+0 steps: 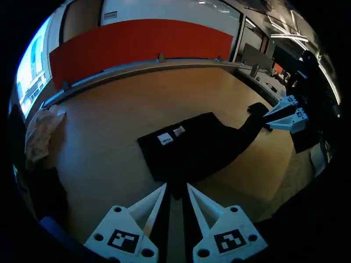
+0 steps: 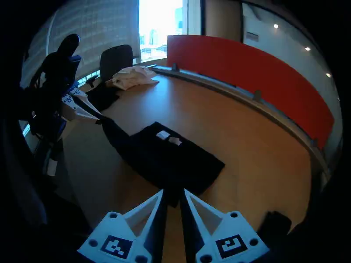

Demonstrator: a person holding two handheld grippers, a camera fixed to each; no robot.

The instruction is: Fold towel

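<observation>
Black, matte cloth sits between both of your claws. The towel (image 1: 197, 144) lies mostly flat in the middle stretch of the wooden surface (image 1: 109, 114), well apart from the edge backed by the red panel (image 1: 140, 44).

In the left gripper view, your left claw (image 1: 177, 193) has its two white, wedge-shaped fingers drawn close together. They pinch the near corner of the towel between their tips. From that corner the fabric spreads into a broad, roughly four-sided sheet with soft creases. Its far right corner is drawn out into a narrow, stretched tongue.

That tongue ends in your right claw (image 1: 264, 121), near the right edge of the surface. Its pale fingers are closed on the cloth, and a small dark flap folds over just past the tips. In the right gripper view, that claw's own fingers sit nearly together at the bottom, with a dark corner clamped between them.

Two small white rectangular labels (image 1: 166, 139) lie side by side on the towel's top face, close to its far edge.

You are working on smooth, warm-toned wood with a curved far edge. A grey rail (image 1: 145, 68) runs along that edge at the foot of the flat red panel. A crumpled heap of pale cloth (image 1: 39, 131) rests at the left corner of the surface, well apart from the towel.
</observation>
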